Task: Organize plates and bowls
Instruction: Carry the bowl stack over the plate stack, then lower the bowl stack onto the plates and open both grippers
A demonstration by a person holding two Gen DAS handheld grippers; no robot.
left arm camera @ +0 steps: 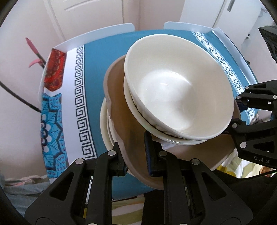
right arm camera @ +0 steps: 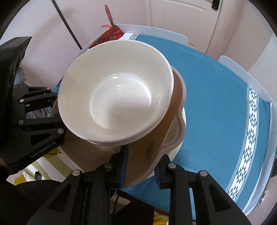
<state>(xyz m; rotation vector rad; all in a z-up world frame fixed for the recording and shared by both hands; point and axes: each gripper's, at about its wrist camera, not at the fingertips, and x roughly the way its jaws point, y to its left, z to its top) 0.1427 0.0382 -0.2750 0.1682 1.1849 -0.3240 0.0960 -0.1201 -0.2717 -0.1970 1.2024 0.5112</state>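
Observation:
A stack of dishes is held over the blue tablecloth. On top sits a white bowl nested in a second white bowl, both on a tan scalloped plate, with a cream plate below it. My left gripper is shut on the tan plate's near rim. In the right wrist view my right gripper is shut on the opposite rim of the tan plate, under the white bowl. Each gripper shows in the other's view, the right and the left.
The table has white raised edges and a patterned cloth border at left. A red patterned cloth and a pink flower stem lie beyond the left edge. White doors stand behind the table.

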